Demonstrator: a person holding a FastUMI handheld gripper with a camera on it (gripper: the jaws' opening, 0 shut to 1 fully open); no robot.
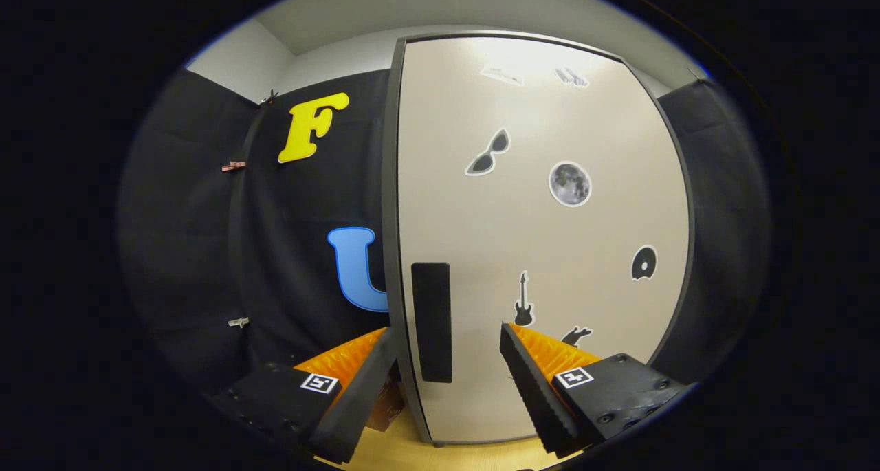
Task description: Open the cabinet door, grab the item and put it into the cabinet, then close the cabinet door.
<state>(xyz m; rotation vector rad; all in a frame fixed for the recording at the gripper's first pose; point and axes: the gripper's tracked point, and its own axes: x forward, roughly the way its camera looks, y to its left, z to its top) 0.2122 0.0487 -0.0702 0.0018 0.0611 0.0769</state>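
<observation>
While the tongs (447,361) stand wide apart and hold nothing, the cabinet door (543,237) is closed just ahead, its dark handle (431,322) between the fingers. Its stickers, among them sunglasses (488,152), a moon (570,183) and a guitar (524,300), bear no legible writing. The cabinet stands on the wooden counter (440,454).

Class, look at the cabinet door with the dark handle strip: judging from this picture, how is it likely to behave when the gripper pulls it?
The cabinet door looks like a flat, rigid panel, so it should swing as one piece, not flex. Its surface looks smooth, probably slippery. The raised handle strip, between the open gripper's fingers, likely offers the surest hold.
</observation>
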